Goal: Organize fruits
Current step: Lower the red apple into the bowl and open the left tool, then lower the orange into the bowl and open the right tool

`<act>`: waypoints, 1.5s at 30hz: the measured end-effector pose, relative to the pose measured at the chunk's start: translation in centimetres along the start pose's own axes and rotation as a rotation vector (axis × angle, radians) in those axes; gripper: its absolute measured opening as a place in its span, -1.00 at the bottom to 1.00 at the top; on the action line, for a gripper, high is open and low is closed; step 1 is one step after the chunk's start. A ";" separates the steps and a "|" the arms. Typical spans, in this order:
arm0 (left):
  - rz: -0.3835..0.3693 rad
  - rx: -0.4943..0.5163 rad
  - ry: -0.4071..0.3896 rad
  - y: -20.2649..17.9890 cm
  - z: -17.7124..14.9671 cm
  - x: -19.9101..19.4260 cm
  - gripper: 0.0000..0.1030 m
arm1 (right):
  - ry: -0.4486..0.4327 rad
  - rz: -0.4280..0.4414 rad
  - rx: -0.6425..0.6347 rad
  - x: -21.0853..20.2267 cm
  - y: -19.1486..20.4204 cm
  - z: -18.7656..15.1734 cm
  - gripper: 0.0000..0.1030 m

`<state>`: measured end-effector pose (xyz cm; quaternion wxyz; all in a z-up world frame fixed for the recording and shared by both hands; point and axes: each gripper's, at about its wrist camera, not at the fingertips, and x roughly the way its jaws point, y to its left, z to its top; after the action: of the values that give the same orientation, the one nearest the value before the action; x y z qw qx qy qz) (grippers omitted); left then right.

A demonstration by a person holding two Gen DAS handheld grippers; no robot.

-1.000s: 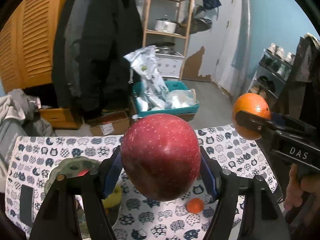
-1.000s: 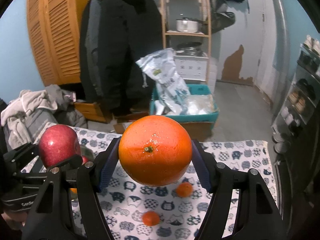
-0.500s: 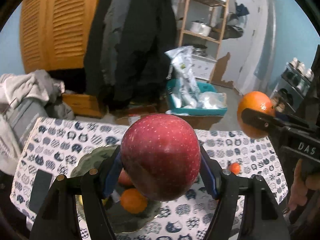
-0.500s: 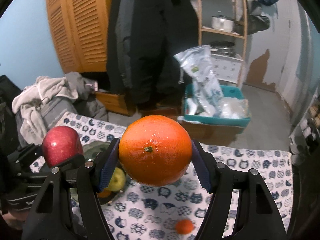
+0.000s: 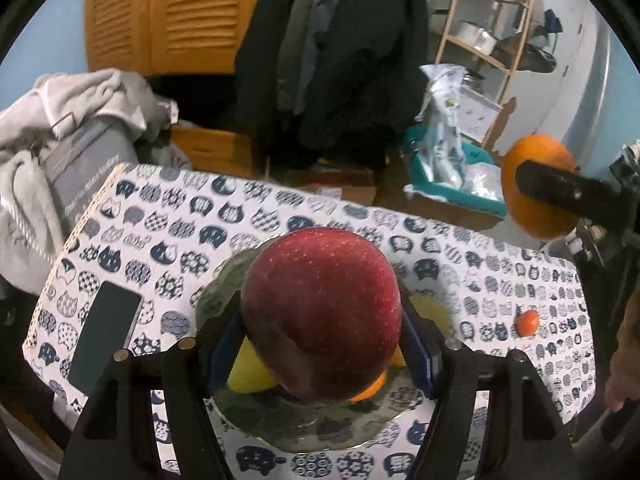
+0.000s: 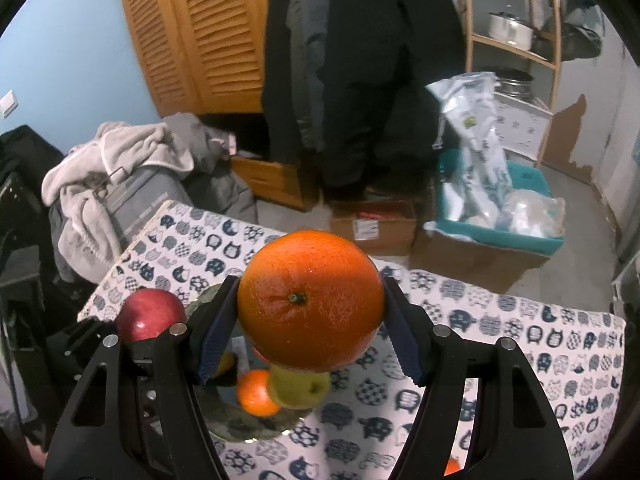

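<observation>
You've got a red apple (image 5: 320,312) clamped in your left claw (image 5: 320,344) and a big orange (image 6: 310,300) clamped in your right claw (image 6: 308,344), each one squeezed between the blue pads, jaws about half spread around the fruit. Both are hanging in the air over the shiny plate (image 5: 304,432) on the cat-print surface (image 5: 180,216).

My guess is the step here is dropping them onto that plate. It's already crowded, so I'd bring one down at a time, apple first since it sits right over the middle, and aim for a bare patch rather than on top of the other fruit. Lower until it's nearly resting, then ease the jaws apart slowly; round fruit will probably roll if let go from height. Keep the two claws apart so they don't bump.

Count as far as I can see:
- red apples: one in hand, plus maybe a red bit on the plate, can't tell
- big oranges: one in hand
- on the plate: one orange (image 6: 256,394) and one yellow-green fruit (image 6: 300,386), possibly more hidden
- small orange fruit loose on the surface: one (image 5: 527,322)
- dark phone (image 5: 106,336) near the left edge: one
</observation>
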<state>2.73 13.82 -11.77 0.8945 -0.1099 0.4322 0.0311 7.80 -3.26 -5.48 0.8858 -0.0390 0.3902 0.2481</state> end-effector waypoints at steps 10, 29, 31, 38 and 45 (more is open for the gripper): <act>0.013 -0.046 0.097 2.8 -1.9 3.3 0.40 | 0.063 0.024 -0.043 4.1 2.6 -0.5 0.36; 0.024 -0.043 0.251 1.8 -4.9 6.5 0.40 | 0.144 0.012 -0.031 7.1 2.5 -2.1 0.36; 0.026 -0.043 0.272 1.7 -5.2 6.9 0.41 | 0.146 0.013 -0.031 7.2 2.6 -2.2 0.36; 0.024 0.005 0.193 0.8 -4.2 5.2 0.51 | 0.148 0.014 -0.032 7.3 2.7 -2.3 0.36; 0.041 -0.049 0.139 2.5 -2.6 3.8 0.52 | 0.156 0.021 -0.025 7.8 2.9 -2.3 0.36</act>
<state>2.70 15.54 -16.70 0.8587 -0.1246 0.4943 0.0522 9.34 1.82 -12.30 0.8495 -0.0653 0.4552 0.2585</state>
